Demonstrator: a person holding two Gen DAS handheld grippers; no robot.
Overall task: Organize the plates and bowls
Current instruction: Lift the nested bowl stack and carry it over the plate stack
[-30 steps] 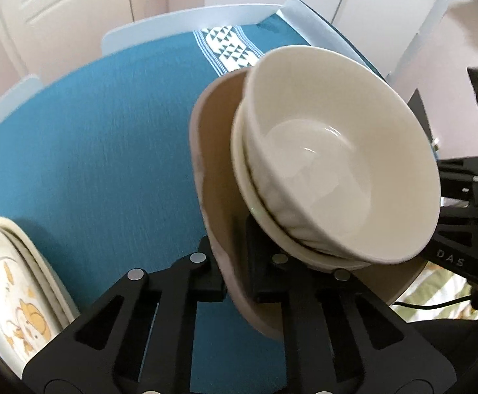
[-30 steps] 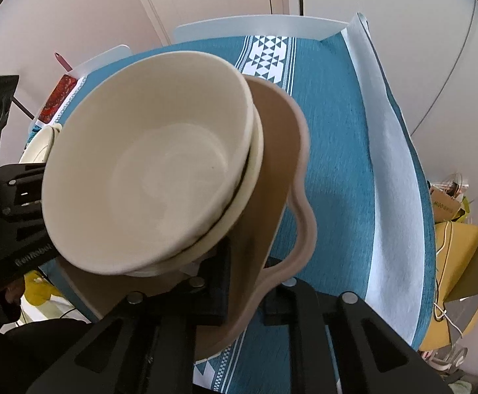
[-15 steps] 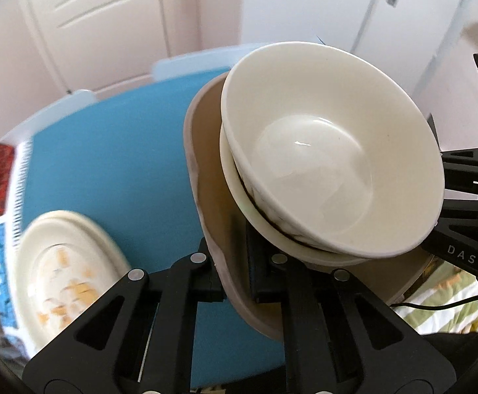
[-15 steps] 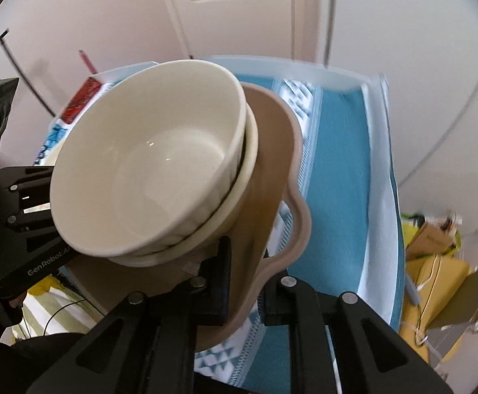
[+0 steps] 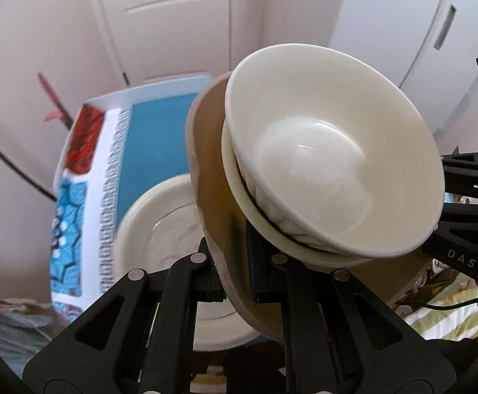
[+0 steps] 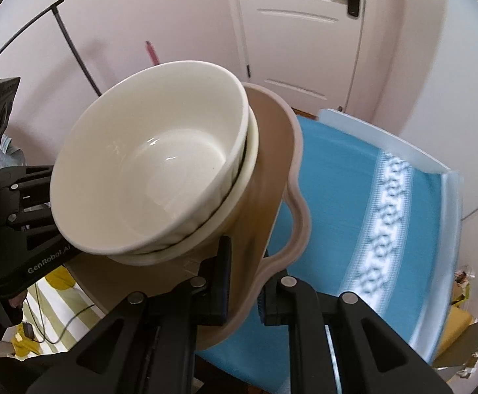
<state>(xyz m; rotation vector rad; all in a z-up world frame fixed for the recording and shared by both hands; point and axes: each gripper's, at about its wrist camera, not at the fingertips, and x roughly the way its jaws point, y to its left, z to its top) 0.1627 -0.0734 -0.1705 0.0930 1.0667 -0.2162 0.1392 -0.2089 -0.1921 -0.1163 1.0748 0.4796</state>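
Taking the tan scalloped plate (image 5: 212,177) as the landmark: to its left, lower and partly behind it in the left wrist view, a cream plate (image 5: 160,229) lies on the blue tablecloth (image 5: 153,131), probably the stack this load is bound for. The left gripper (image 5: 235,262) pinches the tan plate's left rim, one finger above and one below, so the load is carried from both sides. On the plate sit two nested cream bowls (image 5: 330,170), tilted, so an even grip matters to keep them from sliding. At the plate's right rim the right gripper (image 6: 243,282) is likewise clamped across the wavy edge, sharing the weight and steadying the tilt
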